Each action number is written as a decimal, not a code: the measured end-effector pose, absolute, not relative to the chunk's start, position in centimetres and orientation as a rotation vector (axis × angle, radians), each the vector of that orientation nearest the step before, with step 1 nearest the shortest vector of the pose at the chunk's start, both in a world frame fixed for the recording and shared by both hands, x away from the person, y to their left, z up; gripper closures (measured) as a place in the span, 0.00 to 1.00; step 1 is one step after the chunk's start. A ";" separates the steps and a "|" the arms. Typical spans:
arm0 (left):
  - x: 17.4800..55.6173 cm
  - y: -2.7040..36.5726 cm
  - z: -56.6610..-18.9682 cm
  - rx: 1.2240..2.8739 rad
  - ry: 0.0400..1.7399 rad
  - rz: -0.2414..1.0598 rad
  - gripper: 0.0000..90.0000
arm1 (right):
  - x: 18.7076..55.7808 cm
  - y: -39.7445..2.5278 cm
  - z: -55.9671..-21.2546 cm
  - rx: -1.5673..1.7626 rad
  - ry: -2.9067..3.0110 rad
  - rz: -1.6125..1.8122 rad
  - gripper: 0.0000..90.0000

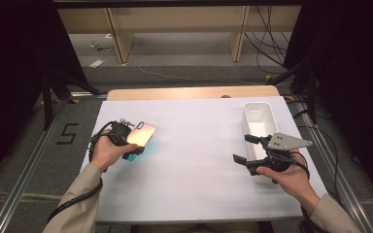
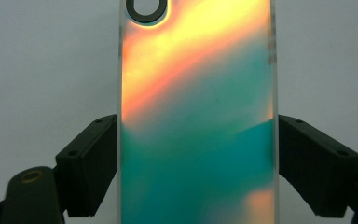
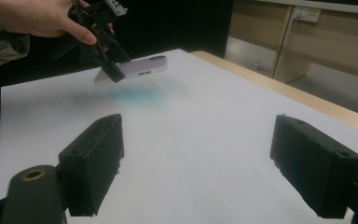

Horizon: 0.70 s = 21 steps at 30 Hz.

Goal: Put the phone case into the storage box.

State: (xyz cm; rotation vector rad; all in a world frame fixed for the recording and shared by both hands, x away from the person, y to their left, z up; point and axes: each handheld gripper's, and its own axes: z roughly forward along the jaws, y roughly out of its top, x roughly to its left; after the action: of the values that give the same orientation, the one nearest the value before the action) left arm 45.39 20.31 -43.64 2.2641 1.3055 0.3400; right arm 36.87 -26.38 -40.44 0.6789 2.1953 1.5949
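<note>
The desk (image 1: pixel 189 93) has a light wooden top, and its far edge shows as a bare strip with rounded corners. A large white sheet (image 1: pixel 194 165) covers nearly all the rest, reaching from that strip to the near edge, smooth and flat. On the sheet, toward the right side, stands a long white bin (image 1: pixel 257 116), open at the top, with its length running from far to near. A faint teal glow (image 1: pixel 143 148) lies on the sheet at the left. The desk stands on a grey floor (image 1: pixel 39 160), where a black mark shaped like a five (image 1: pixel 68 133) sits just left of it.
</note>
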 end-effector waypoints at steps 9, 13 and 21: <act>45.1 19.6 -43.3 2.256 1.279 0.343 0.19 | 36.9 -26.4 -40.4 0.686 2.185 1.609 0.17; 45.0 19.3 -43.1 2.257 1.266 0.345 0.19 | 36.9 -26.3 -40.3 0.688 2.179 1.611 0.14; 44.8 19.0 -42.9 2.253 1.252 0.355 0.19 | 36.9 -26.2 -40.4 0.678 2.183 1.608 0.08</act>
State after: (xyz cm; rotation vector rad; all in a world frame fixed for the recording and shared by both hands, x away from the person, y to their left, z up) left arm 44.80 18.98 -42.90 2.2527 1.2519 0.3548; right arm 36.90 -26.16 -40.38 0.6780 2.1828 1.6076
